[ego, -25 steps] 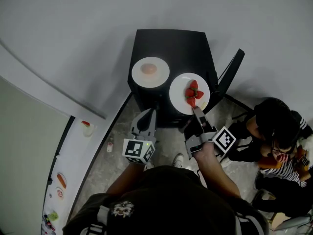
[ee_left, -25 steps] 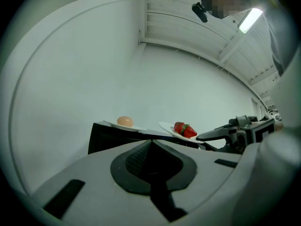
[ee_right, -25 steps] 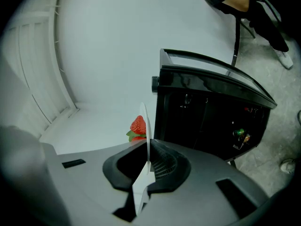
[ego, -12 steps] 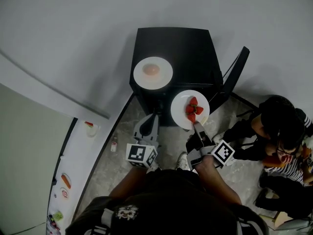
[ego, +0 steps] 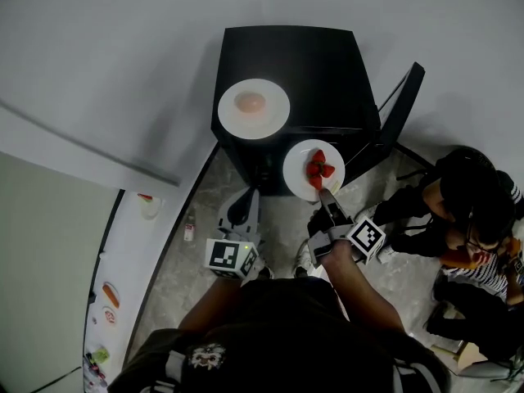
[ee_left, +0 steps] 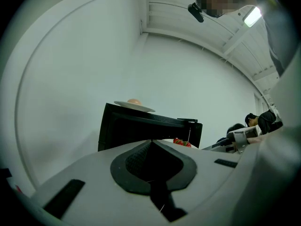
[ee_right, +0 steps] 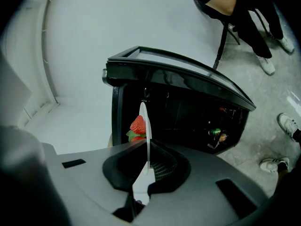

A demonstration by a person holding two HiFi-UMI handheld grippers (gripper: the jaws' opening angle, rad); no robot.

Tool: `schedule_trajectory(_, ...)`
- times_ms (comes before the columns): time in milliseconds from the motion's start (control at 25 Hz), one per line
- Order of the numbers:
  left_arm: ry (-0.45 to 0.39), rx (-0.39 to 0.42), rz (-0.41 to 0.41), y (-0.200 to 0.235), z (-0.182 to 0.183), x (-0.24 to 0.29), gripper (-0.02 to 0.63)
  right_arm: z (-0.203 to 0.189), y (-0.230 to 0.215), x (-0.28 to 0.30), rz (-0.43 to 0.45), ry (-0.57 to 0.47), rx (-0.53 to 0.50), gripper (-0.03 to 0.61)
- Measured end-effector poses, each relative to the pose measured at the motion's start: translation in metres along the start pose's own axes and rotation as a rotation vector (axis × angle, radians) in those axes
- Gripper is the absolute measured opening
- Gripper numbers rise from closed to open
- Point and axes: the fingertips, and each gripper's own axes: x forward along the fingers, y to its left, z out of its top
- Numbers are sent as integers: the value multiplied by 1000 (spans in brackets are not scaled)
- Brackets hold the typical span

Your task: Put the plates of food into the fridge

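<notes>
The plate of strawberries (ego: 313, 170) is held off the ground in front of the open black mini fridge (ego: 315, 68), just below and in front of its top edge. The right gripper (ego: 326, 193) is clamped on the plate's near rim, with the rim pinched between its jaws. The plate is round, so it has no long axis. In the head view it lies level, face up, with the strawberries (ego: 318, 169) heaped near its middle. In the right gripper view the plate (ee_right: 145, 126) shows edge-on as a thin white line, with the strawberries (ee_right: 138, 125) on one side of it.

Straight beyond the plate is the fridge's dark interior, where a few cans (ee_right: 216, 132) sit low down. The fridge door (ego: 401, 109) is swung out to the right. On the fridge top sits a second white plate (ego: 254, 109) carrying one pale round piece of food (ego: 250, 101).

The left gripper (ego: 248, 196) is closed with nothing between its jaws. It hangs left of the held plate, clear of it, and points at the fridge front.

A seated person (ego: 467, 211) is close by on the right, near the open door. A small bottle (ego: 190, 230) stands on the floor to the left.
</notes>
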Motion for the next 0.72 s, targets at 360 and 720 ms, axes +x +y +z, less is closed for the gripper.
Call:
schedule_trajectory(360, 20, -6, -29, 0, -12, 4, 23, 14, -23, 41, -23, -58, 34, 32)
schedule_trajectory(720, 23, 27, -44, 12, -17, 3, 21, 26, -37, 69, -45, -90, 32, 32)
